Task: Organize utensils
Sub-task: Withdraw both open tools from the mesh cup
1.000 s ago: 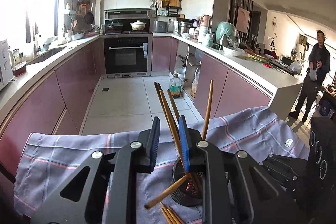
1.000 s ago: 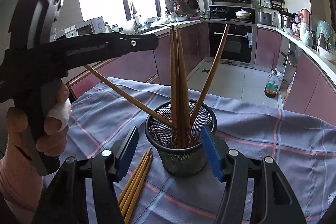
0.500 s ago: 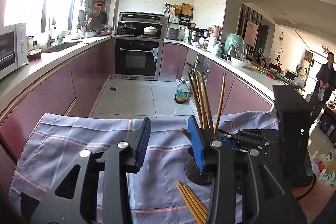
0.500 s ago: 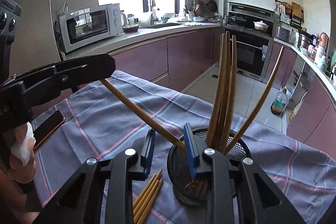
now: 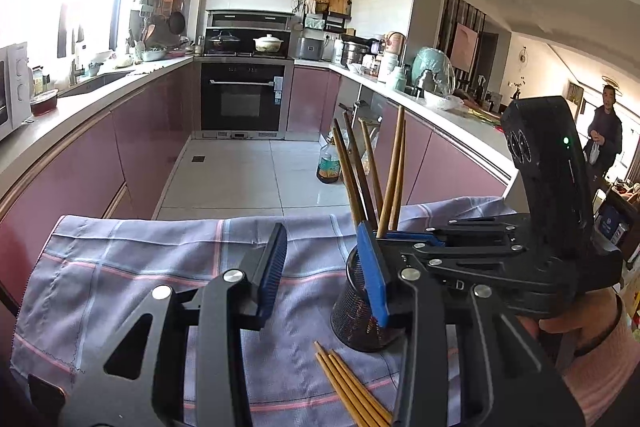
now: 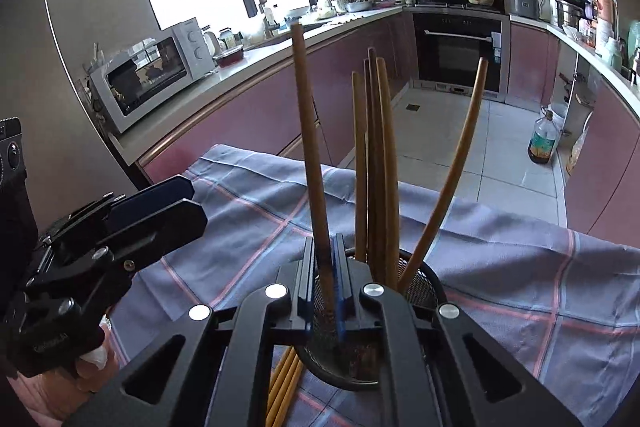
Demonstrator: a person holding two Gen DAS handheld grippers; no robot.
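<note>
Now we are pinching long brown wooden chopstick [image 6: 310, 163] low on shaft in right gripper [image 6: 325, 279], jaws nearly closed, directly above black mesh cup [image 6: 424, 279]. Stick likely light, stiff, slippery; gripping low risks pivoting. Left gripper [image 5: 322, 273] hanging wide open, empty, yellow bamboo chopsticks [image 5: 352, 391] lying below its right finger.

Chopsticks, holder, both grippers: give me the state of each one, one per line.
Right gripper: shut on one chopstick, held upright.
Left gripper: open, empty.
Mesh holder: upright on the cloth, chopsticks standing inside.
Loose chopsticks: lying flat beside the holder.
</note>
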